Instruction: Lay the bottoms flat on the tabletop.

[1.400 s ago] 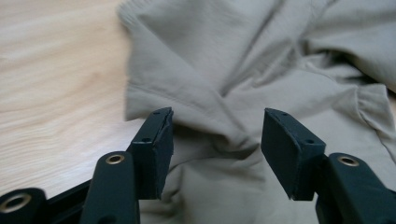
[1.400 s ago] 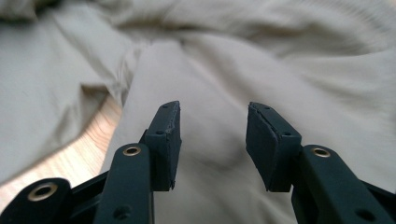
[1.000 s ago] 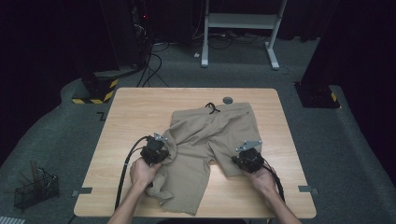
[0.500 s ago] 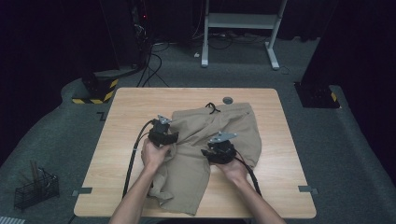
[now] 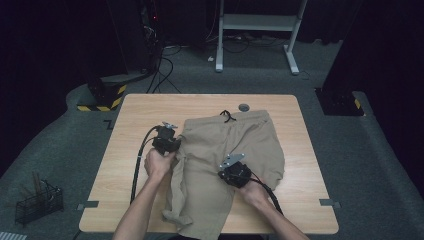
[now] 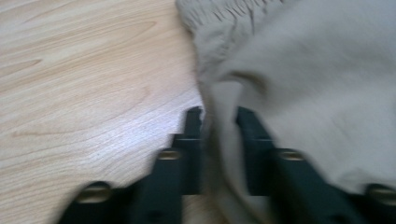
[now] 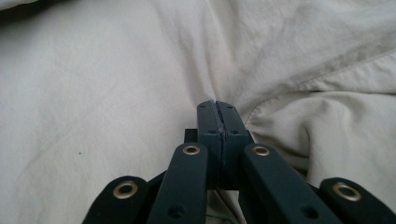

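Left hand-held gripper (image 6: 219,119): jaws have just been closing, a fold of the khaki shorts (image 5: 227,160) between them, pads on the cloth at the waistband's side edge. Right hand-held gripper (image 7: 218,109): jaws pressed together, tips against the shorts' fabric, whether cloth is pinched unclear. Shorts lie under and between both, spread on the wooden desk (image 5: 130,125), drawstring (image 5: 227,116) at the far edge

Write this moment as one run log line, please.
left gripper: closing on shorts edge | right gripper: shut, pinching shorts | table
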